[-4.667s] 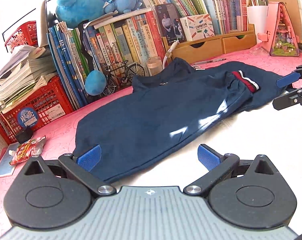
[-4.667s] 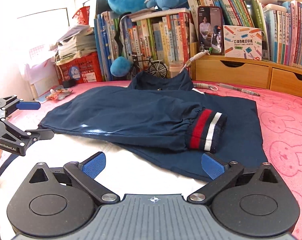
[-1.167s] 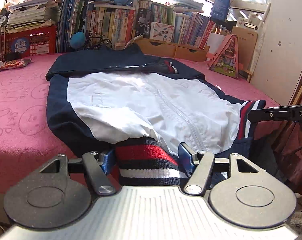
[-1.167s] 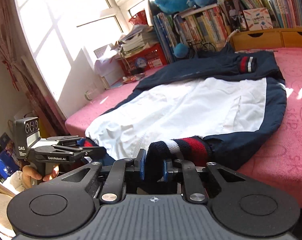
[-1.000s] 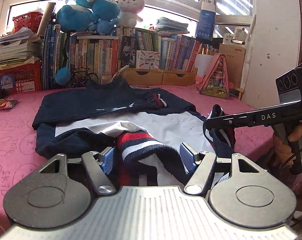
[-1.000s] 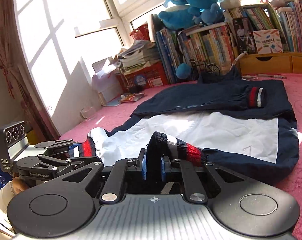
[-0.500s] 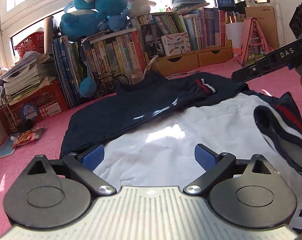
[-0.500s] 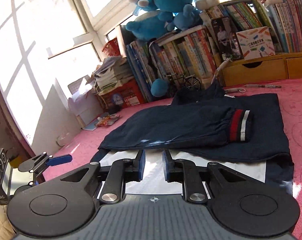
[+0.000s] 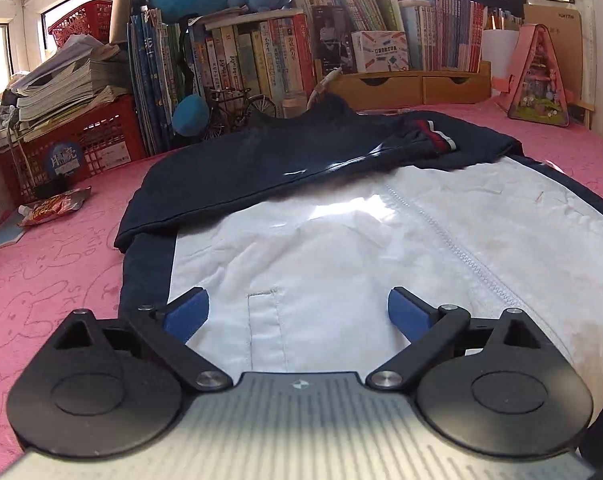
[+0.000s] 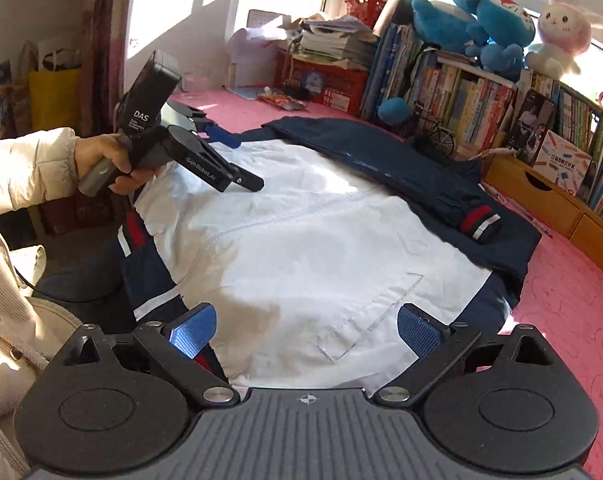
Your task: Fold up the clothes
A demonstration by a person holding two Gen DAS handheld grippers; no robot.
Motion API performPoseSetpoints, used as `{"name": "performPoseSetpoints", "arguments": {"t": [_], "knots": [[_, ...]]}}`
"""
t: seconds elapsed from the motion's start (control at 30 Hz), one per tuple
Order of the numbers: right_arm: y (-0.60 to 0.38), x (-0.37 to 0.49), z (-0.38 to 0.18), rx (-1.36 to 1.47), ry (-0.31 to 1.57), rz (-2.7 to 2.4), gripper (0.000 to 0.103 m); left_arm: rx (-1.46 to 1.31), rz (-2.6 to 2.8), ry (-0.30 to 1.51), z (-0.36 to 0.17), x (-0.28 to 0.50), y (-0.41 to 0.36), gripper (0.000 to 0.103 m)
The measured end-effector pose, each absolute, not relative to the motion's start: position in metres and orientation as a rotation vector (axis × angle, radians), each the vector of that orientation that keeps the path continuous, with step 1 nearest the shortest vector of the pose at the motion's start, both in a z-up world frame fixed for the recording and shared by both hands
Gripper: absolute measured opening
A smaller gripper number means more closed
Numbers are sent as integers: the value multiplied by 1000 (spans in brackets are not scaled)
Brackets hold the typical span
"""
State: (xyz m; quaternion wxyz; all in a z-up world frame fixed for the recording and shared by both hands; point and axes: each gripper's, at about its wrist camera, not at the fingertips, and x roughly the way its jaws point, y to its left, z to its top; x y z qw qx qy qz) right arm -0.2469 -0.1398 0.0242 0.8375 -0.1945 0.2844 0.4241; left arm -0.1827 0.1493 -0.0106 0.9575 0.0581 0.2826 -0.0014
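Lying flat on pink bedspread: navy jacket, lower half folded up so that white lining faces up, zipper seam running across it. One sleeve laid across navy upper part, striped cuff red, white and navy, resting near far right edge of jacket. Collar pointing toward row of books at back.

Left gripper: hovering low over near left part of lining, fingers spread wide apart, nothing between blue pads except lining below (contact with cloth cannot be told). Stitched pocket outline directly ahead between fingers.

Right gripper: jaws just been opening, now wide apart, nothing clamped; lining and a stitched pocket outline visible between pads. Striped hem hanging over bed edge at left, in shade, clear of both grippers.

Seen from right wrist view: left gripper held by a hand in a cream sleeve, fingers apart, above far corner of lining.

Background: red crate with stacked papers at left, blue plush toys on top of books, wooden drawers, snack packet on bedspread near crate.
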Motion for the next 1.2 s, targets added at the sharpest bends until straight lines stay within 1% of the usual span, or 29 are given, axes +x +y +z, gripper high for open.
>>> {"name": "performPoseSetpoints", "arguments": {"t": [0.1,0.13,0.2,0.27,0.4,0.5,0.53,0.57,0.6,0.63,0.67,0.77,0.83,0.87,0.9,1.03,1.1,1.2], "knots": [[-172,-246,-14,-132,828,893,98,27,-30,603,-7,-219,156,98],[-181,-247,-26,-61,872,859,97,-11,-45,623,-8,-233,158,98],[-194,-247,-47,42,906,790,97,-73,-70,657,-12,-260,162,98],[-203,-244,-62,147,921,750,97,-113,-80,685,-21,-280,164,101],[-204,-231,-72,366,884,816,97,-251,-39,797,-55,-277,174,102],[-187,-228,-73,380,879,863,96,-379,-58,829,-77,-267,179,102],[-184,-228,-74,385,894,869,87,-413,-71,828,-84,-262,179,99],[-180,-228,-75,391,910,876,65,-437,-97,824,-87,-259,177,83],[-176,-228,-76,396,926,882,54,-457,-150,830,-87,-258,175,65],[-172,-229,-76,404,941,890,35,-443,-192,821,-81,-260,169,38],[-172,-233,-73,444,940,916,18,-427,-233,811,-74,-262,162,36],[-167,-238,-50,495,873,966,17,-286,-349,674,-31,-279,137,38],[-163,-239,-31,509,811,990,17,-225,-375,627,-16,-271,130,38],[-159,-231,-24,515,795,988,17,-195,-386,604,-9,-266,126,40],[-155,-222,-18,521,779,986,17,-165,-398,580,-1,-262,123,40],[-135,-176,3,534,729,936,15,-141,-397,572,7,-228,126,39],[-125,-151,13,537,704,904,15,-109,-396,532,14,-220,128,40],[-110,-105,30,403,651,804,15,-22,-365,499,21,-197,126,41]]}}
